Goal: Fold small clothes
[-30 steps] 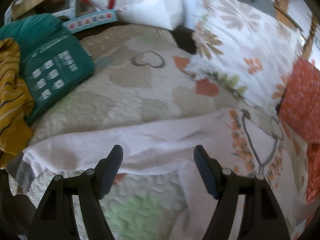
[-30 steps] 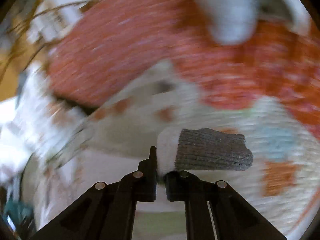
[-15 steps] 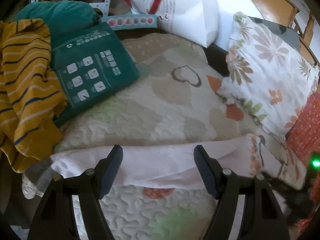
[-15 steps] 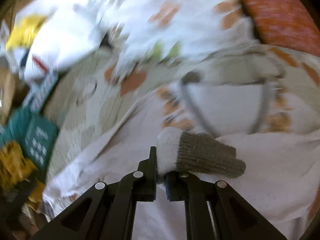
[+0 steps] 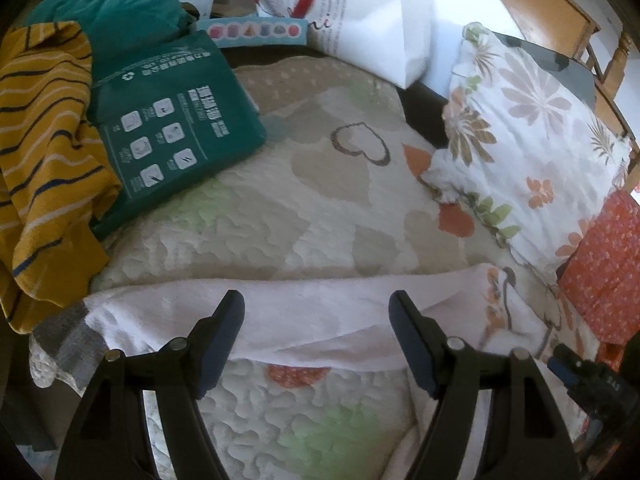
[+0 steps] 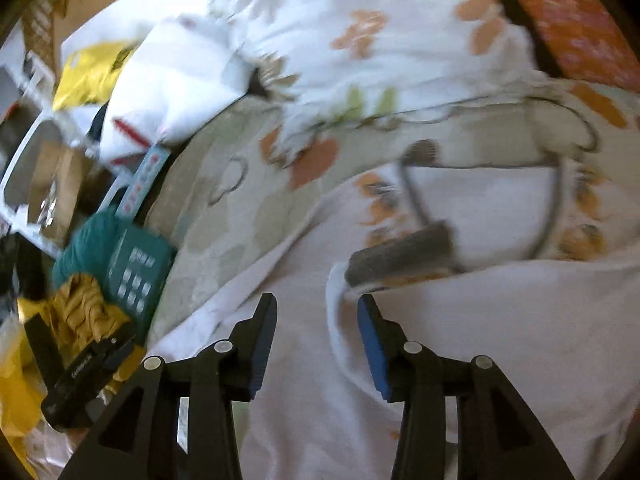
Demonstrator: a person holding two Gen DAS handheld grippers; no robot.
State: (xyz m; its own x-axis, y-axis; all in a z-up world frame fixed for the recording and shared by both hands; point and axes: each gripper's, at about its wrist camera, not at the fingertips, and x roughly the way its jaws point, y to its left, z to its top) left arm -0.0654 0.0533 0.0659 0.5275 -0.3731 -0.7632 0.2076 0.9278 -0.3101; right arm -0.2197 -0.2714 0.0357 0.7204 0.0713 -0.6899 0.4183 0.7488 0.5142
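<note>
Right hand-held gripper (image 6: pixel 316 336): jaws just opened, nothing pinched; the grey cuff (image 6: pixel 404 256) is released just ahead of the fingertips.
Left hand-held gripper (image 5: pixel 316 332): jaws spread wide, empty, above the garment's folded edge.
Pale pink garment (image 5: pixel 320 316): laid flat directly ahead of both grippers.
Handling: judged light, soft and limp; best pinched at an edge or cuff.
Surface: quilted bed cover (image 5: pixel 280 216), beyond the garment.
Room: floral pillow (image 5: pixel 532 140) to the right, green package (image 5: pixel 168 132) to the left.
</note>
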